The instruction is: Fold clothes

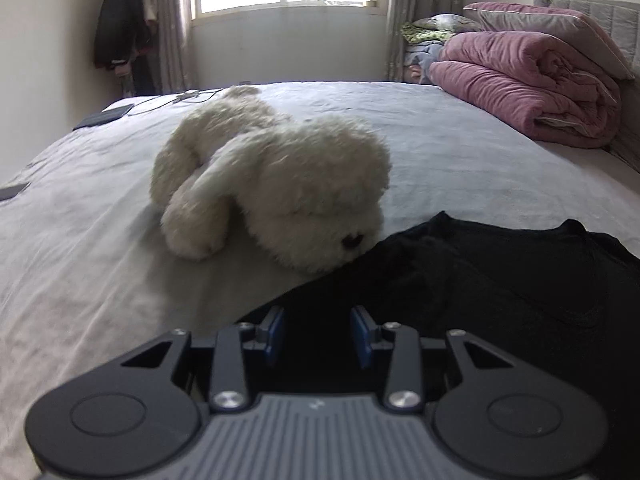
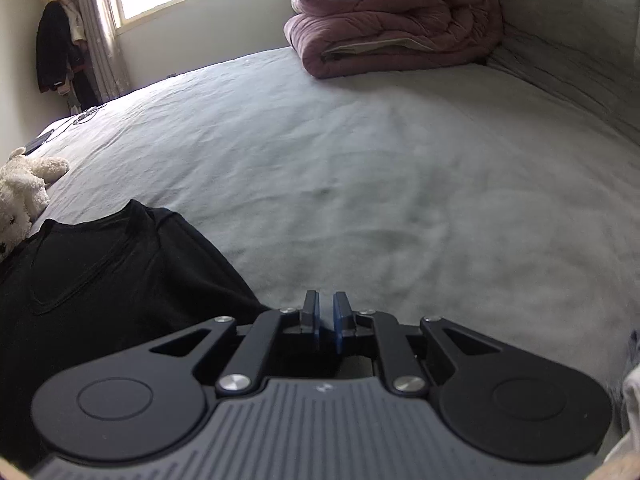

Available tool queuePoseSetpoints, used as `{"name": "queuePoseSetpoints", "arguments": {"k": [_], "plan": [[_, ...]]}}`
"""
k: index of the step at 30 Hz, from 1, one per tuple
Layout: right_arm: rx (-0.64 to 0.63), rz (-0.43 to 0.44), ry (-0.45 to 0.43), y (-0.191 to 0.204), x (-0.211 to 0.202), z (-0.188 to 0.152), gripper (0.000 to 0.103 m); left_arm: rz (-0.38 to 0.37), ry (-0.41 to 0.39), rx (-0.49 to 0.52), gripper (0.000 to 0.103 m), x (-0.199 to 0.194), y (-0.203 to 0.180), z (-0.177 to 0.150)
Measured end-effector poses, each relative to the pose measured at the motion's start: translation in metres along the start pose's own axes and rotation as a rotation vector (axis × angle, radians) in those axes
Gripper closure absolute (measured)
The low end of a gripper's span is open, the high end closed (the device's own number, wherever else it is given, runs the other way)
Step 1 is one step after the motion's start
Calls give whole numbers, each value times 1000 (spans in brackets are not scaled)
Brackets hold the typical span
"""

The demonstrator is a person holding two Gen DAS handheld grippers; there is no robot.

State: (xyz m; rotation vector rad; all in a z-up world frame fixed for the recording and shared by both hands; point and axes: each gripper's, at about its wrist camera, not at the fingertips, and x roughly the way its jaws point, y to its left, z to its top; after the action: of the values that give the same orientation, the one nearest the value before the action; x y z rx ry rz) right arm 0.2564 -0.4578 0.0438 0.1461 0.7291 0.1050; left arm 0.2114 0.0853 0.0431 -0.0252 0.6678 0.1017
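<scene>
1. In the left wrist view, the left gripper [image 1: 318, 334] hangs low over the near edge of a black shirt [image 1: 500, 292]. Its blue pads [image 1: 277, 334] stand well apart, so the jaws are open, and only dark cloth shows between them; I cannot tell if they touch it.
2. The shirt lies flat on the pale bed sheet [image 1: 100, 248], on the near side of the bed. It looks thin and soft, with a few low wrinkles.
3. A white plush dog [image 1: 276, 184] lies just beside the shirt, and its nose touches the shirt's edge. A folded pink quilt [image 1: 528, 80] sits far back on the right.
4. In the right wrist view, the right gripper [image 2: 327, 320] is over bare sheet [image 2: 400, 184], right of the shirt [image 2: 100, 280]. Its pads are almost together with a narrow gap and hold nothing.
5. Here the shirt shows a V-shaped neckline seam and a smooth right side edge. The plush dog [image 2: 20, 196] is at its far left corner, and the quilt [image 2: 392, 20] lies far behind.
</scene>
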Motion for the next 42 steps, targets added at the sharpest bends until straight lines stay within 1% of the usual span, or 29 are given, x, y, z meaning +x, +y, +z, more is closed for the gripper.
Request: {"name": "queuePoseSetpoints", "arguments": {"k": [1, 2, 3, 6, 7, 9, 10, 11, 12, 13, 14, 16, 18, 20, 21, 22, 24, 25, 26, 27, 28, 31, 33, 34, 36, 38, 40, 41, 42], "plan": [[28, 9, 1, -5, -3, -3, 81, 3, 9, -8, 66, -3, 4, -5], [42, 11, -1, -5, -4, -5, 67, 8, 20, -11, 66, -7, 5, -11], [39, 3, -4, -4, -4, -5, 58, 16, 27, -17, 66, -9, 7, -15], [32, -19, -14, 0, -5, -7, 57, 21, 51, -58, 66, -17, 15, -28], [29, -26, -17, 1, -6, -7, 58, 21, 54, -74, 66, -21, 18, -31], [24, -41, -23, 4, -6, -8, 73, 21, 63, -87, 66, -27, 21, -38], [21, -48, -26, 5, -7, -9, 78, 22, 66, -86, 66, -31, 22, -41], [19, -55, -29, 6, -7, -9, 93, 21, 67, -87, 66, -35, 22, -43], [16, -63, -33, 7, -8, -10, 97, 17, 65, -96, 66, -39, 23, -46], [14, -70, -36, 9, -8, -10, 97, 11, 65, -108, 66, -44, 24, -47], [-7, -88, -60, 11, -11, -10, 97, 4, 65, -120, 66, -47, 25, -49], [-80, -142, -142, 19, -22, -7, 97, 1, 65, -141, 66, -54, 28, -50], [-114, -143, -227, 24, -36, -6, 97, -7, 70, -175, 66, -58, 31, -53], [-166, -148, -249, 29, -41, -7, 97, -15, 79, -206, 66, -60, 35, -56], [-199, -156, -216, 31, -37, -8, 97, -13, 86, -206, 66, -58, 36, -58], [-234, -166, -154, 32, -27, -10, 97, -11, 93, -207, 66, -57, 36, -60], [-246, -189, -50, 26, -8, -17, 96, -8, 103, -205, 66, -55, 37, -62], [-219, -183, -47, 19, -5, -20, 95, -8, 102, -201, 65, -55, 36, -62], [-184, -169, -64, 12, -5, -22, 82, -13, 100, -196, 63, -56, 35, -61], [-145, -153, -82, 5, -7, -21, 65, -19, 100, -189, 62, -56, 33, -61], [-104, -138, -100, -2, -11, -16, 62, -25, 99, -182, 62, -57, 32, -61], [9, -23, -143, -19, -23, -1, 57, -35, 101, -172, 62, -58, 28, -60], [35, -1, -147, -22, -23, 8, 57, -40, 104, -169, 62, -58, 26, -60], [36, 1, -131, -22, -18, 11, 57, -41, 106, -168, 62, -58, 25, -60], [9, 36, -81, -20, -7, 11, 57, -41, 107, -166, 61, -56, 25, -61], [-78, 48, -36, -10, 4, 2, 57, -44, 108, -163, 61, -56, 25, -61], [-171, 22, -35, 0, 8, -8, 61, -45, 107, -162, 61, -57, 25, -61], [-198, 14, -46, 3, 6, -10, 76, -46, 106, -161, 61, -57, 25, -61], [-215, 10, -55, 5, 4, -9, 100, -45, 106, -158, 61, -57, 25, -61]]}}
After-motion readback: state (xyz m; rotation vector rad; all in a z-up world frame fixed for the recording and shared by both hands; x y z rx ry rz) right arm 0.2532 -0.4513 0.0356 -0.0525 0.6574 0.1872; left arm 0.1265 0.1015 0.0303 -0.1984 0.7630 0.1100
